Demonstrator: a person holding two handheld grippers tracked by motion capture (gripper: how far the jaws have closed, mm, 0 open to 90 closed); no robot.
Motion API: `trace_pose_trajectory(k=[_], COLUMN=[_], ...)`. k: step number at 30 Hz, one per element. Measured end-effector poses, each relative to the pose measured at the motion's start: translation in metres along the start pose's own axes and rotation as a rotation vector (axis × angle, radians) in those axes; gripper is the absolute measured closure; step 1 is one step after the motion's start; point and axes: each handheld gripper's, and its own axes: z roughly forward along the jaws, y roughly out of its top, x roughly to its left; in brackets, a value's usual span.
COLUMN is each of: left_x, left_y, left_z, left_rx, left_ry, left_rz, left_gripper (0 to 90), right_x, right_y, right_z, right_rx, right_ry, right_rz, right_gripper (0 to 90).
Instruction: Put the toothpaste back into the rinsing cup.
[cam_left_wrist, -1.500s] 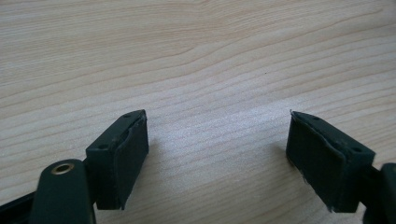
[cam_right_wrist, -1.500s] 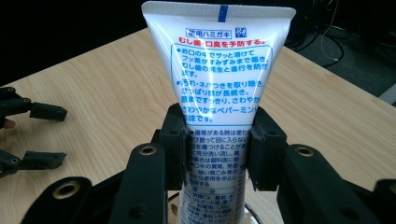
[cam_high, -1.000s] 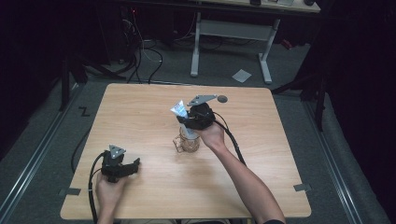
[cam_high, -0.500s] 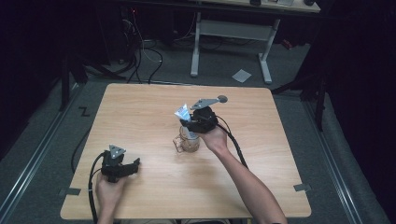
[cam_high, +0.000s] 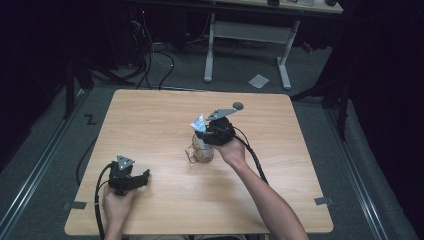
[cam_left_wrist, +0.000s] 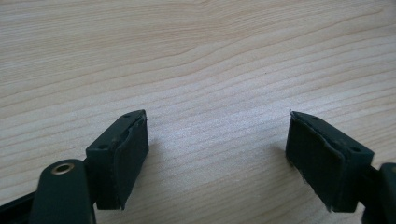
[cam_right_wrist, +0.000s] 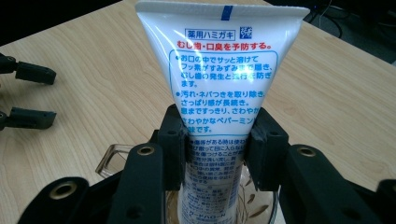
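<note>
Toothpaste tube (cam_right_wrist: 219, 79) stands upright, lower end inside glass mug (cam_right_wrist: 140, 163) near middle of wooden table (cam_high: 150, 115). Right gripper (cam_right_wrist: 217, 144) holds tube: two pads press on its sides, above mug rim. Crimped flat end of tube points up. Left gripper (cam_left_wrist: 217, 158) rests low over bare table at near left corner, jaws spread wide, nothing between them.
</note>
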Motion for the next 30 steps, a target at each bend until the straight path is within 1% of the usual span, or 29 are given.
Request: trace_pose_trajectory(k=[5,8,11,15,19,24,26,30], left_x=[0.000,0.000,0.000,0.000,0.000,0.000,0.000,0.000], left_y=[0.000,0.000,0.000,0.000,0.000,0.000,0.000,0.000], left_z=[0.000,0.000,0.000,0.000,0.000,0.000,0.000,0.000], left_rx=[0.000,0.000,0.000,0.000,-0.001,0.000,0.000,0.000], left_ry=[0.000,0.000,0.001,0.004,0.005,0.004,0.005,0.005], left_rz=[0.000,0.000,-0.001,-0.003,-0.004,-0.003,-0.003,-0.003], left_gripper=[21.6,21.6,21.6,21.7,21.7,21.5,21.5,21.4], right_x=[-0.001,-0.001,-0.001,-0.002,-0.002,-0.003,-0.004,-0.003], right_y=[-0.004,-0.006,-0.007,-0.011,-0.014,-0.016,-0.017,-0.019], right_z=[0.000,0.000,0.001,0.003,0.006,0.002,0.001,-0.002], right_rx=[0.003,0.016,0.021,0.019,0.038,0.031,0.031,0.024], right_ry=[0.003,0.001,0.006,0.016,0.003,0.001,0.000,-0.009], right_rz=[0.008,0.010,0.007,0.015,0.009,0.013,0.024,0.020], right_gripper=[62.7,62.3,61.9,61.6,61.1,60.6,60.1,59.3])
